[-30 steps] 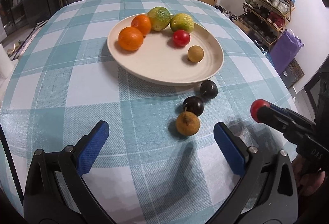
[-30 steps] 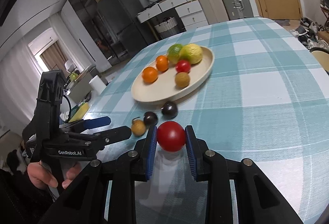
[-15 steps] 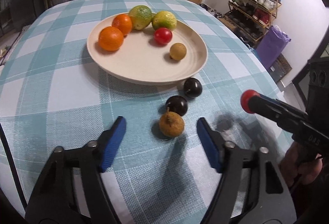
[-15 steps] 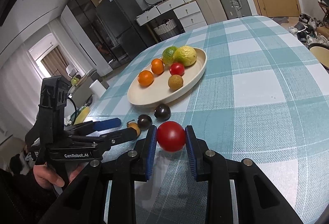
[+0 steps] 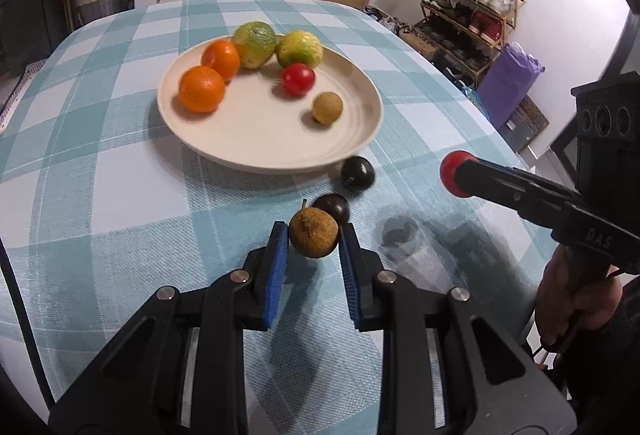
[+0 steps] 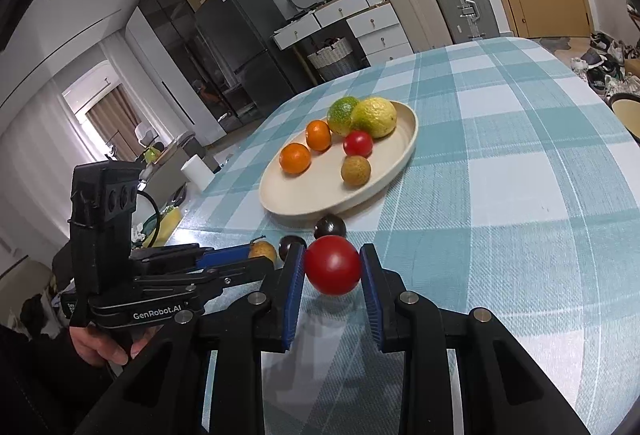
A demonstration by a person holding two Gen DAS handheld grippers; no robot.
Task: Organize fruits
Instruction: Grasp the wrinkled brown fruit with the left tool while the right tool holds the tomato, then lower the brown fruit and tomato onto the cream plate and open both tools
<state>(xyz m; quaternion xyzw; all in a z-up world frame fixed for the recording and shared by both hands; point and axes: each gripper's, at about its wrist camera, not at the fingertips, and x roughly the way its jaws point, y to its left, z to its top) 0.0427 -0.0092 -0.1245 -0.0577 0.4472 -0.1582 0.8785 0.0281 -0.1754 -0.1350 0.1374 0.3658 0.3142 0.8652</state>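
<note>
Now each hand-held gripper clamps one fruit: left [image 5: 314, 241] a rough brown longan [image 5: 314, 237], right [image 6: 331, 271] a glossy red tomato [image 6: 332, 266].

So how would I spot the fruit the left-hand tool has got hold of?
Start at the big cream plate on the checked tablecloth. Just off its near rim lie two dark plums. Beside the nearer one is the brown fruit, pinched between blue-padded jaws: rough, tan, with a thin stem, unlike its glossy, near-black neighbours.

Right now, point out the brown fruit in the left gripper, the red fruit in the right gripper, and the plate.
brown fruit [image 5: 313, 237], left wrist view, front of its rough skin.
red fruit [image 6: 332, 266], right wrist view, centre of its skin.
plate [image 5: 256, 139], left wrist view, bare inner surface.
</note>
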